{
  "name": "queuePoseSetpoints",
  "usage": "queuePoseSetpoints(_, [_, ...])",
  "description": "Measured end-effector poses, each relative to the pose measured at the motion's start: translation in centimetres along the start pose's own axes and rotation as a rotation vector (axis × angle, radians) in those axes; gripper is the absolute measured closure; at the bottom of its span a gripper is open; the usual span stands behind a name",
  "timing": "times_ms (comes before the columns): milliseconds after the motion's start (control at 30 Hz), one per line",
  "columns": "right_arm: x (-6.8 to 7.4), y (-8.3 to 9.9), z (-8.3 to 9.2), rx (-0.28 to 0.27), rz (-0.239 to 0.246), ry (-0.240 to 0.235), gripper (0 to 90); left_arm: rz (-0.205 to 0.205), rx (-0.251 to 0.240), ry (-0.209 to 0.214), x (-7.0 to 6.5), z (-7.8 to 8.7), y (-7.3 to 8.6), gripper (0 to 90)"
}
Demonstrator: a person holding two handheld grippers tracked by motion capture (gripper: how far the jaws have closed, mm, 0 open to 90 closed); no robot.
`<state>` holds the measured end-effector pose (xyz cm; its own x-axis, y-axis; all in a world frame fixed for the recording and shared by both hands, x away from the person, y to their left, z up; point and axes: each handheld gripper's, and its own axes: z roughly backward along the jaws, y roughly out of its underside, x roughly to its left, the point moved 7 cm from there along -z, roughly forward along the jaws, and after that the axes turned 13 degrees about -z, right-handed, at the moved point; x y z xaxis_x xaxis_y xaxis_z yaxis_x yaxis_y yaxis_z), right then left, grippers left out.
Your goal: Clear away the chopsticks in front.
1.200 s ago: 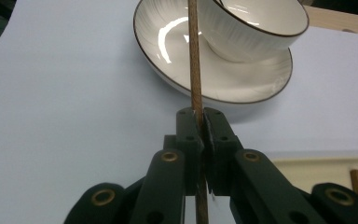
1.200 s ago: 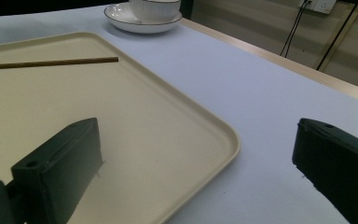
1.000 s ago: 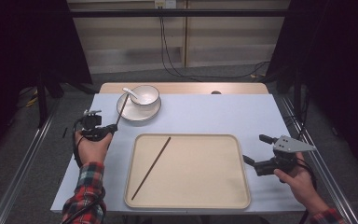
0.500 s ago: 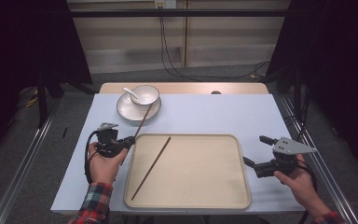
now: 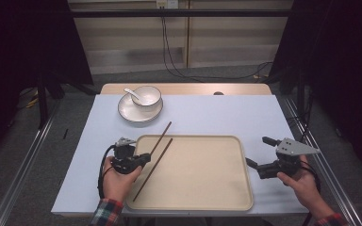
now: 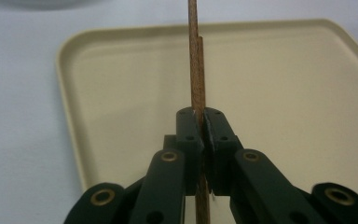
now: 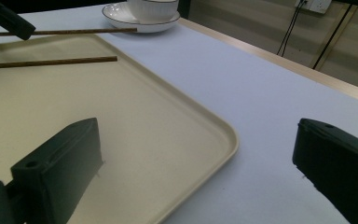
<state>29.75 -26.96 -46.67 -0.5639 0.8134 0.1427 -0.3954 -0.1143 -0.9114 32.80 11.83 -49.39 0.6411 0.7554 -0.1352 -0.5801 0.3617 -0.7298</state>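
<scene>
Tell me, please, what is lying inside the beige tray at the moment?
One chopstick lies flat in the tray. A second chopstick is clamped in the left gripper over the tray's left edge. The tray's near-left corner is hidden under the hand.

The left gripper point(image 5: 143, 159) sits in a hand point(image 5: 118, 176) with a plaid cuff, jaws pinched together, pointing right. The right gripper point(image 5: 259, 151), gripped by the other hand point(image 5: 304, 181), points left, jaws spread wide apart.
</scene>
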Motion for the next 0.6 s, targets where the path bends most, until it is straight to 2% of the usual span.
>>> queuePoseSetpoints(133, [-0.1,-0.1,0.0,-0.006,-0.003,0.009,1.0,-0.034,0.023,0.01,-1.1,0.1,0.5,85.7])
queuePoseSetpoints(200, [-0.2,-0.1,0.0,-0.006,-0.003,0.01,1.0,-0.028,0.021,0.011,-1.3,0.1,0.6,85.7])
queuePoseSetpoints(267, [-0.1,-0.1,0.0,-0.007,-0.003,0.008,1.0,-0.038,0.029,0.021,-1.8,0.2,0.8,85.7])
queuePoseSetpoints(400, [-0.1,-0.1,0.1,-0.007,0.0,0.006,1.0,-0.073,0.052,0.042,-3.1,-0.1,1.1,85.7])
queuePoseSetpoints(600, [0.1,-0.1,0.0,-0.006,0.004,-0.002,1.0,-0.089,0.081,0.057,-3.5,-0.6,1.4,85.7])
